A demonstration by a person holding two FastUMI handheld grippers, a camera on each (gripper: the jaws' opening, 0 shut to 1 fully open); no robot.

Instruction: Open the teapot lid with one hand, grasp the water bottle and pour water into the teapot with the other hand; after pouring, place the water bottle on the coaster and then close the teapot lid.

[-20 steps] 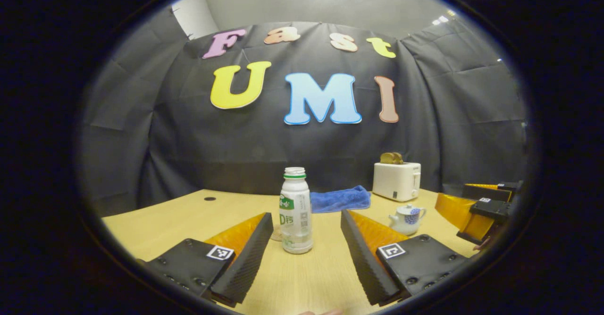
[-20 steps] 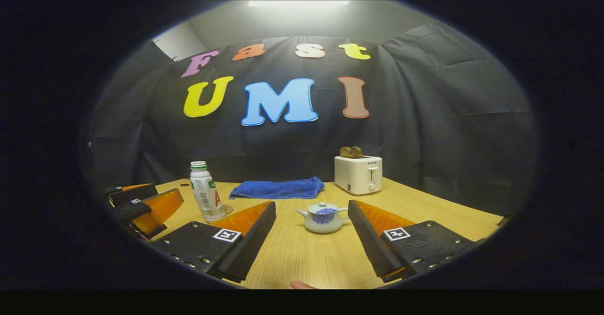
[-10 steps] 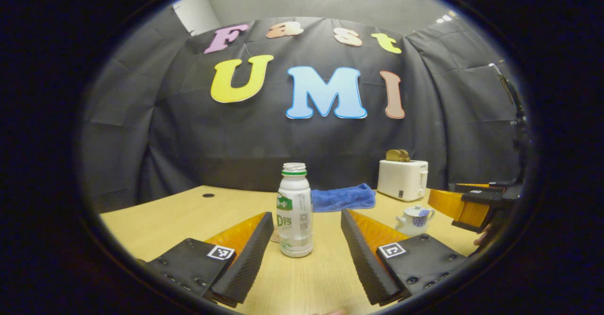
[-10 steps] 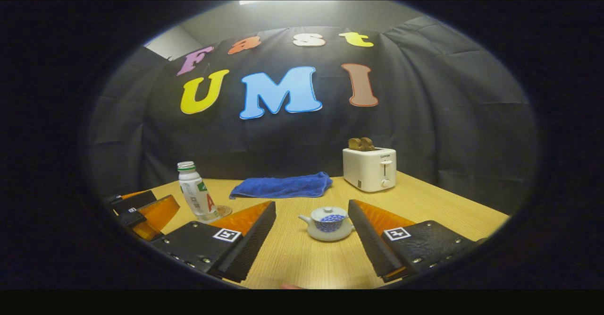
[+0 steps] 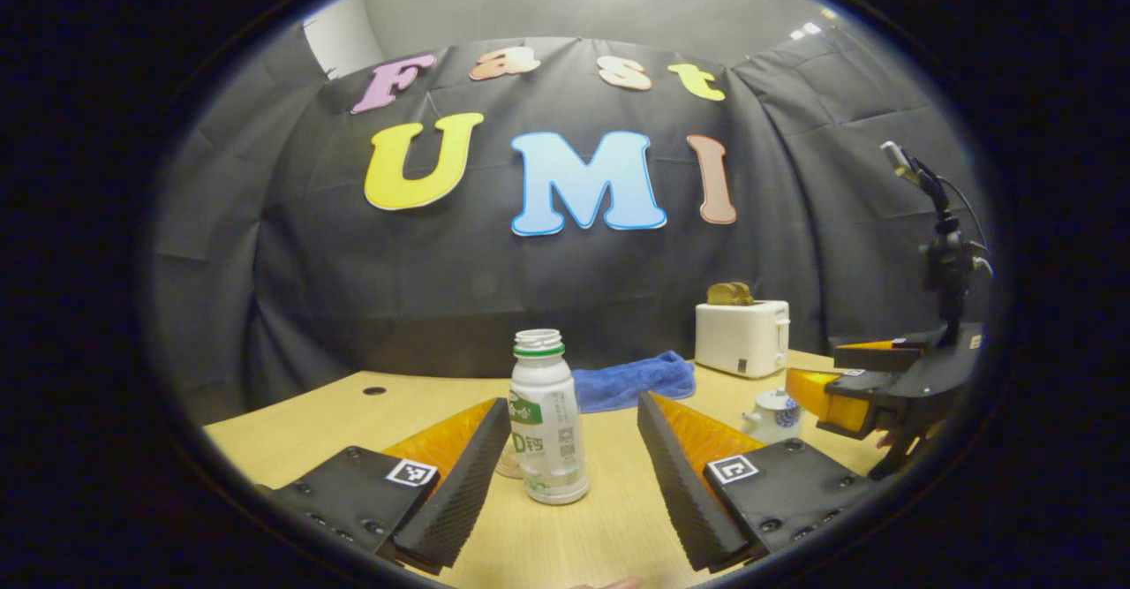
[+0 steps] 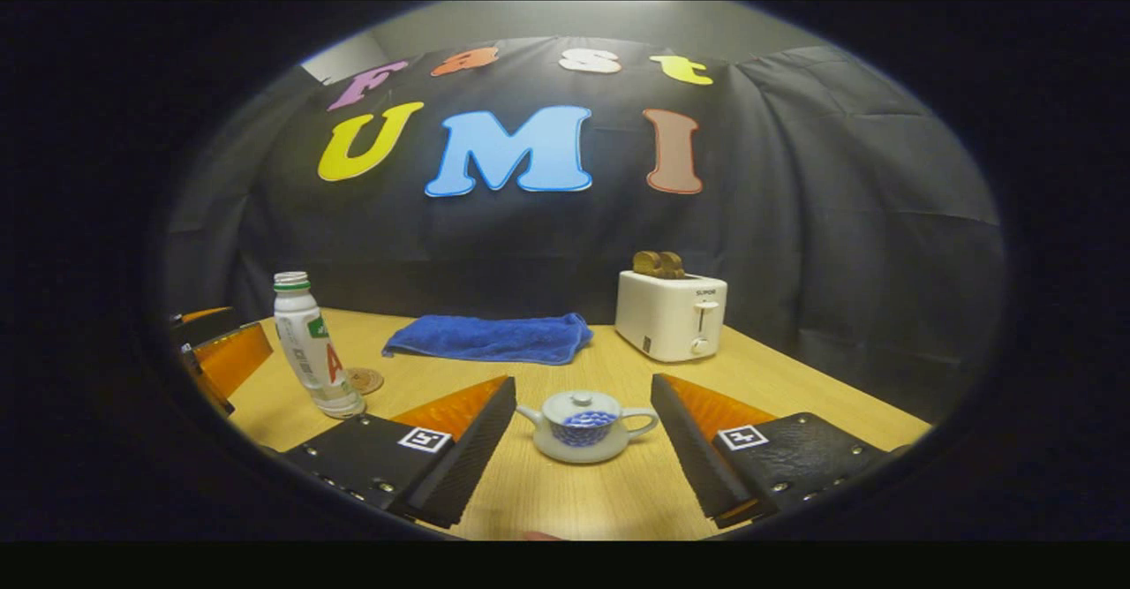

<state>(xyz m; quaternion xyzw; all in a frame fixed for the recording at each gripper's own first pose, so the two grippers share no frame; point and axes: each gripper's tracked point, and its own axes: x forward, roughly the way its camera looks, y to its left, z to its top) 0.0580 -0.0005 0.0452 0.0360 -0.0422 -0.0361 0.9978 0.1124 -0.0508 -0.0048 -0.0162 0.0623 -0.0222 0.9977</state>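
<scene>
- The wooden table (image 6: 794, 395) spans the booth floor in both views, pale and bare between the things standing on it.
- A blue towel (image 6: 490, 339) lies flat toward the back of the table, roughly midway between the bottle and the toaster.
- A white toaster (image 6: 671, 315) stands at the back right with two brown slices poking out of its top; in the left gripper view it sits just beyond the towel (image 5: 631, 380).
- The left gripper (image 5: 574, 448) points along the table with its jaws spread wide and nothing held; the water bottle stands upright in the gap, closer to the left finger, though whether it touches that finger is hard to judge from this angle.
- The right gripper (image 6: 584, 430) is likewise wide apart and empty, with the teapot sitting ahead in the gap, clear of both fingers. In the left gripper view it appears at the far right edge (image 5: 825, 399), a hand partly visible beneath it.
- The water bottle (image 5: 546, 421) is white with a green neck ring and no cap, resting on the table; in the right gripper view it stands at the left (image 6: 307, 351).
- The teapot (image 6: 585, 426) is small and white with blue patterning, its lid (image 6: 581, 405) seated on top.
- The coaster (image 6: 364, 381) lies flat just beside the bottle's base, on the side toward the towel.
</scene>
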